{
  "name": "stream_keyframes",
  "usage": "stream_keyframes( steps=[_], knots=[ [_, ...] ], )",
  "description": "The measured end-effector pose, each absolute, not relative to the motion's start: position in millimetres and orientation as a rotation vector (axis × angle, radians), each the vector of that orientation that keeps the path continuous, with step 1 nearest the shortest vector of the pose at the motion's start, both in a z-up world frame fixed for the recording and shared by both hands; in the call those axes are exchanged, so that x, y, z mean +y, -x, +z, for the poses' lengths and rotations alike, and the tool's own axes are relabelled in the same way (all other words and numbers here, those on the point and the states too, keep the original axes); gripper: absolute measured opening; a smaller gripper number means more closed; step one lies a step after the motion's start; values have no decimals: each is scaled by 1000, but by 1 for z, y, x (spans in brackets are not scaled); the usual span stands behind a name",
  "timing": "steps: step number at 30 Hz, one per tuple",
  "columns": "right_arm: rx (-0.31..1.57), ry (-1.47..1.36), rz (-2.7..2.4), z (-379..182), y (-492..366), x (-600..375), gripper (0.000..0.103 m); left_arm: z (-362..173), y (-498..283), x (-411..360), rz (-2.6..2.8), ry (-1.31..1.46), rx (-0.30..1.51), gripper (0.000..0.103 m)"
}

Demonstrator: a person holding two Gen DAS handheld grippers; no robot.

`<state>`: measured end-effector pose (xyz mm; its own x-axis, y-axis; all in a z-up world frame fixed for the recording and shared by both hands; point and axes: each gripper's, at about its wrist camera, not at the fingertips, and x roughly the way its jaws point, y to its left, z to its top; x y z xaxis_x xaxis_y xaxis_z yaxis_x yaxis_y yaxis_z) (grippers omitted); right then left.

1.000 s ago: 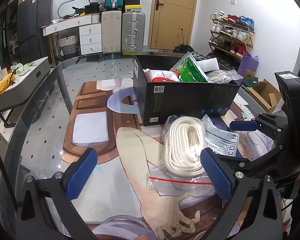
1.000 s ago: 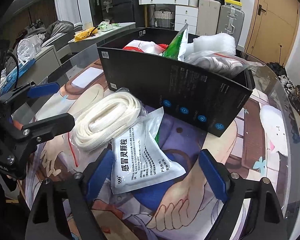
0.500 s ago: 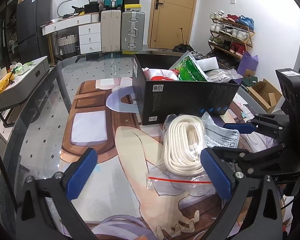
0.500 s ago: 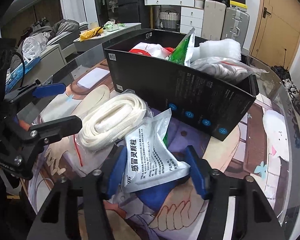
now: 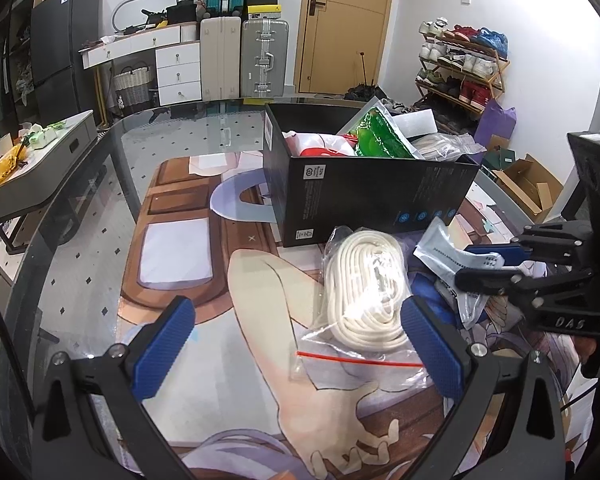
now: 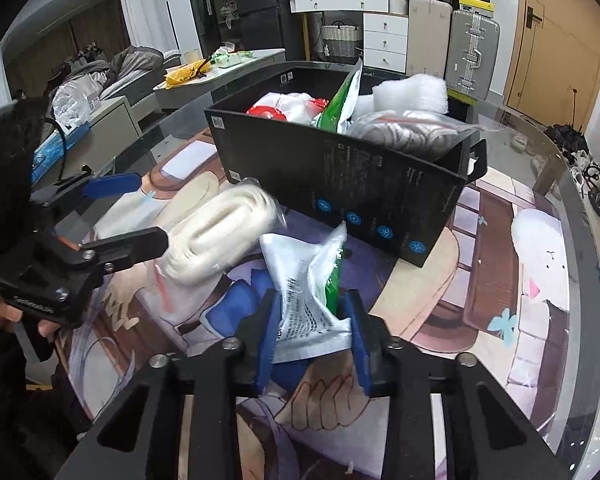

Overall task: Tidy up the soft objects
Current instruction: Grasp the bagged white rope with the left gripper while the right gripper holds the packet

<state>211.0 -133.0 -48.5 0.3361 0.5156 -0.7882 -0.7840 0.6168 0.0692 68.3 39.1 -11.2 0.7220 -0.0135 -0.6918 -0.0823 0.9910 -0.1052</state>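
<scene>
A lived-in home — a shoe rack (image 5: 462, 66) full of trainers by the wooden door (image 5: 346, 24), suitcases (image 5: 242, 58) against the wall, a white chest of drawers (image 5: 178, 76) and a wicker basket (image 5: 134, 84) — cluttered, domestic.

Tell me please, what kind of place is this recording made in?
Most likely a lived-in home, probably an entry or living room: a shoe rack full of shoes by the wall, suitcases next to a wooden door, and a white drawer cabinet.

White walls (image 5: 548, 8), wooden door (image 5: 344, 24), shoe rack (image 5: 460, 68)
</scene>
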Motion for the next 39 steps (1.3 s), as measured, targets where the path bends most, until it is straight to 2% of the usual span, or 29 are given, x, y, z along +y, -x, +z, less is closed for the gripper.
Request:
stream_keyframes(
  steps=[1, 7, 11, 12, 14, 18, 23, 24, 26, 30, 39],
  knots=[
    [873, 357, 869, -47, -211, -134, 21, -11, -68, 39, 38, 132, 764, 103],
    [873, 338, 851, -44, -214, -141, 22, -12, -68, 36, 42, 115, 768, 103],
    [876, 333, 832, -44, -216, -142, 33, -12, -68, 35, 42, 117, 769, 103],
    [876, 337, 828, -45, -216, -140, 42, -12, -68, 36, 42, 116, 767, 103],
    [871, 338, 823, -46, -215, -136, 54, -12, -68, 36, 41, 115, 767, 103],
    [878, 343, 825, -50, -213, -123, 58, -12, -68, 34, 40, 116, 768, 103],
    [872, 392, 791, -60, -211, -111, 56, -12, -68, 34, 39, 116, 767, 103],
    [874, 388, 787, -60, -212, -112, 46, -11, -68, 34, 40, 116, 768, 103],
    [873, 398, 784, -59, -212, -114, 37, -12, -68, 34, 41, 115, 768, 103],
    [877, 381, 804, -58, -213, -121, 31, -11, -69, 31, 45, 99, 776, 103],
    [883, 359, 823, -59, -214, -133, 30, -13, -87, 14, 19, 65, 840, 103]
  ],
)
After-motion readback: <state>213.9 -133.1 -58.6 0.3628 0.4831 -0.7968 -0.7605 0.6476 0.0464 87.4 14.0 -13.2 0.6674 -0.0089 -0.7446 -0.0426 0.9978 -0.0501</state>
